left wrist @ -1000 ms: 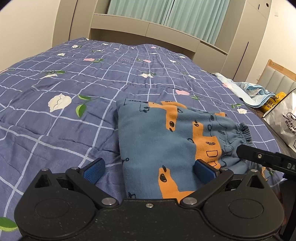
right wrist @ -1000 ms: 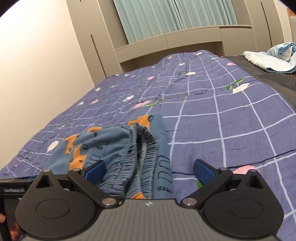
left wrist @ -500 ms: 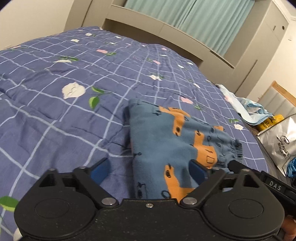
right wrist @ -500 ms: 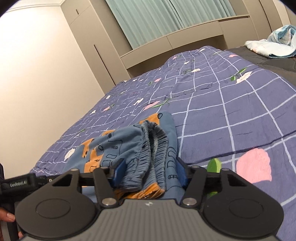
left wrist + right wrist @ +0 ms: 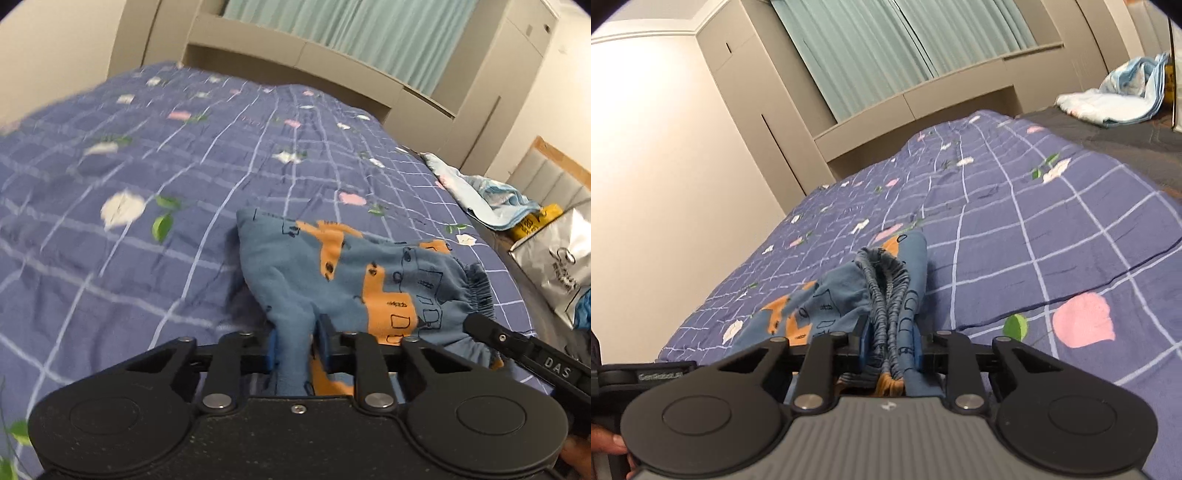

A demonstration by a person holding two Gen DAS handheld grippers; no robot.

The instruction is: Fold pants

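Observation:
Small blue pants (image 5: 343,269) with orange shapes and black drawings lie folded on the bed. My left gripper (image 5: 295,345) is shut on the near edge of the pants, which bunch up between its blue pads. My right gripper (image 5: 888,343) is shut on the gathered elastic waistband (image 5: 886,291) of the pants (image 5: 827,302). The right gripper's black body (image 5: 517,347) shows at the right of the left wrist view, at the waistband (image 5: 480,295). The left gripper's body (image 5: 642,376) shows at the left edge of the right wrist view.
The bed has a purple-blue checked quilt (image 5: 147,192) with flowers. A light blue cloth pile (image 5: 487,192) lies at the bed's far right edge, with a silver bag (image 5: 557,258) and a yellow pack beside it. Cabinets and green curtains (image 5: 905,44) stand behind the bed.
Both grippers went from open to shut on the pants: the left on the near edge, the right on the waistband. The fabric is now bunched and raised off the quilt.

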